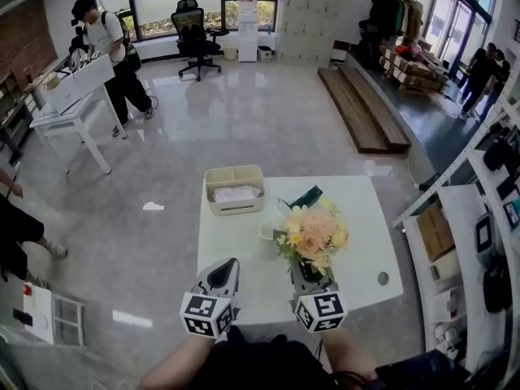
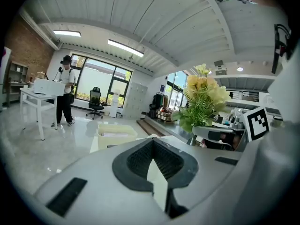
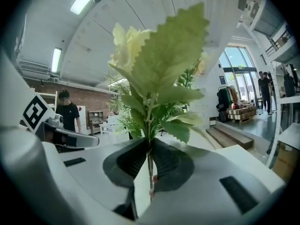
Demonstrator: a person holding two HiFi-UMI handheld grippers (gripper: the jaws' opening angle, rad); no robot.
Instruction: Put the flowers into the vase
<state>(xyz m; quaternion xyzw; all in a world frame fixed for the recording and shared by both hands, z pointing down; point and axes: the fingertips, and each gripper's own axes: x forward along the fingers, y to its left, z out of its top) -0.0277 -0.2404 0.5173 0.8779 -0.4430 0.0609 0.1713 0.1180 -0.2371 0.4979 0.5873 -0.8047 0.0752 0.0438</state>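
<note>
**Bouquet clamped in the right fingers, above the near edge of the surface**

Head view: both forearms reach in from the bottom of the frame, side by side, and each gripper points away from the person at a shallow downward slant. The left gripper (image 1: pixel 225 269) hangs over the near edge of the white surface (image 1: pixel 357 242), towards its near-left corner. The right gripper (image 1: pixel 309 279) is just beside it, around the middle of the near edge. The flowers (image 1: pixel 313 232), a bunch of peach and cream blooms with green leaves, stand upright out of the right gripper, over the middle of the surface. Past them, a small white cup-like vessel (image 1: pixel 266 231) sits on the surface. A dark green object (image 1: pixel 307 197) lies further back, and a cream tray (image 1: pixel 236 210) stands at the far-left corner.

Left gripper view: the fingers are clenched, tips together, with nothing between them. The bouquet rises to the right, on the other gripper.

Right gripper view: the fingers are clenched on the thin stems, which run up between the dark pads. The serrated leaves and pale blooms fill the frame above.
</note>
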